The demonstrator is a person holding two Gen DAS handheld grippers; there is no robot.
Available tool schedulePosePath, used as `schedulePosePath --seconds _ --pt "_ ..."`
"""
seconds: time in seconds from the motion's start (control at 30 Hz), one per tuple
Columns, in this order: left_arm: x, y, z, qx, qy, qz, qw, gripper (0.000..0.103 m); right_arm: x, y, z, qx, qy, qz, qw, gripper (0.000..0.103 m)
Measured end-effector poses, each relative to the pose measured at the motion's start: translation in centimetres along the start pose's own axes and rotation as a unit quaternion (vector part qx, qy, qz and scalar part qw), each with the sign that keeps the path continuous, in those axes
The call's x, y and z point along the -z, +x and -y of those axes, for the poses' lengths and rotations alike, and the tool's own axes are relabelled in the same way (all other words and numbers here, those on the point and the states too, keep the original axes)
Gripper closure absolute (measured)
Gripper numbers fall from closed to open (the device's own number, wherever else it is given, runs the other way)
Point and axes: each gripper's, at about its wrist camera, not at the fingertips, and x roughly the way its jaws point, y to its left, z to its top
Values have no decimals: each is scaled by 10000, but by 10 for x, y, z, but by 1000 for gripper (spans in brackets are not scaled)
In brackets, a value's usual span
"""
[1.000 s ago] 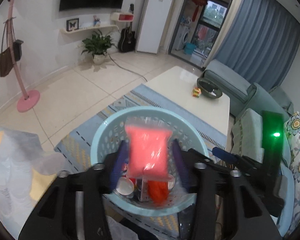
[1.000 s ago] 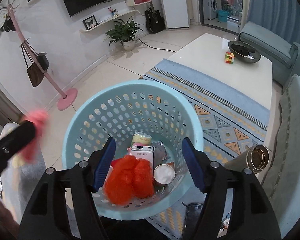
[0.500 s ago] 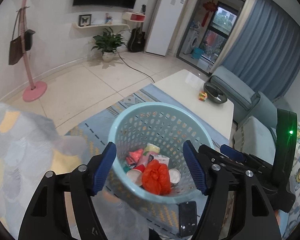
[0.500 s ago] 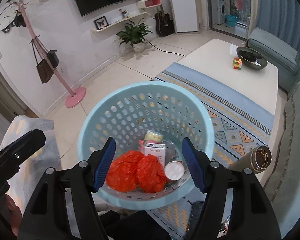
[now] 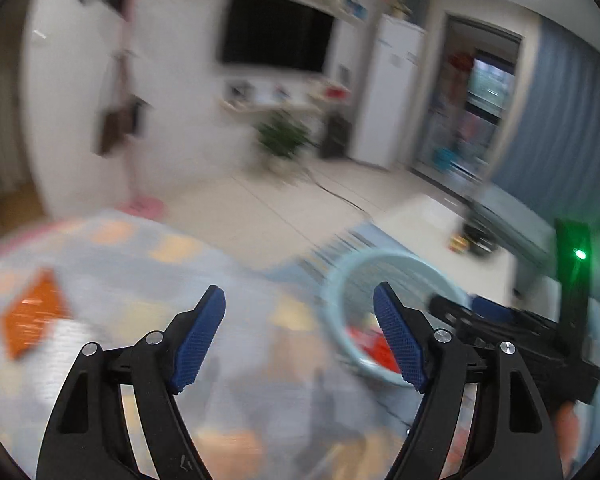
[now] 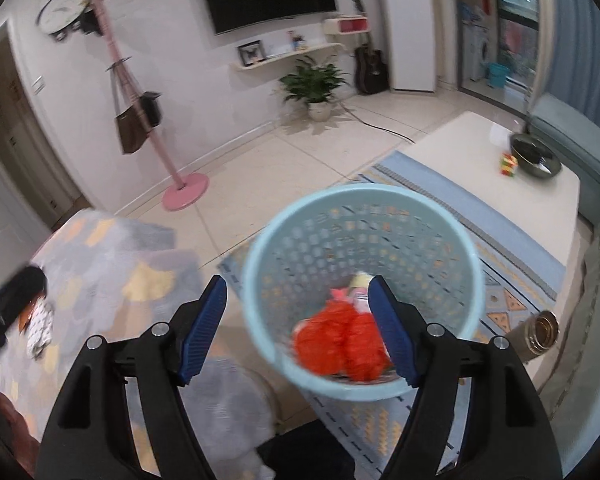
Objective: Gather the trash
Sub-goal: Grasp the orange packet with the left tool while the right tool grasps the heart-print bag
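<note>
A light blue perforated basket (image 6: pixel 360 216) stands on the rug and holds a red plastic bag (image 6: pixel 340 340) and other trash. It also shows blurred in the left wrist view (image 5: pixel 340 280). My left gripper (image 5: pixel 300 340) is open and empty, above a grey patterned blanket (image 5: pixel 100 280) where an orange wrapper (image 5: pixel 30 312) lies at the left. My right gripper (image 6: pixel 298 320) is open and empty, at the basket's near left rim. A small patterned item (image 6: pixel 40 326) lies on the blanket (image 6: pixel 120 272) next to the left gripper's tip (image 6: pixel 16 292).
A white coffee table (image 6: pixel 480 160) with a dark bowl (image 6: pixel 534 156) and a colour cube (image 6: pixel 508 164) stands at the right. A metal flask (image 6: pixel 538 334) lies right of the basket. A pink coat stand (image 6: pixel 184 190) is on the tiled floor. A sofa (image 6: pixel 572 148) is at the far right.
The left gripper has let the red packet fall into the basket, opened, and swung left over the blanket. The right gripper has drawn back and left from the basket.
</note>
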Motion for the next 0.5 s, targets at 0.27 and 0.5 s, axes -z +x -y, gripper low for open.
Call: schedulePosePath --seconds 0.27,0.5 --pt "-9 -56 -78 -1098 -332 530 9920 28 16 -9 -102 -389 -981 8 9944 34" --pt "-2 -62 -157 -1531 -641 234 9858 28 38 -8 -183 -832 -1690 -66 9821 34"
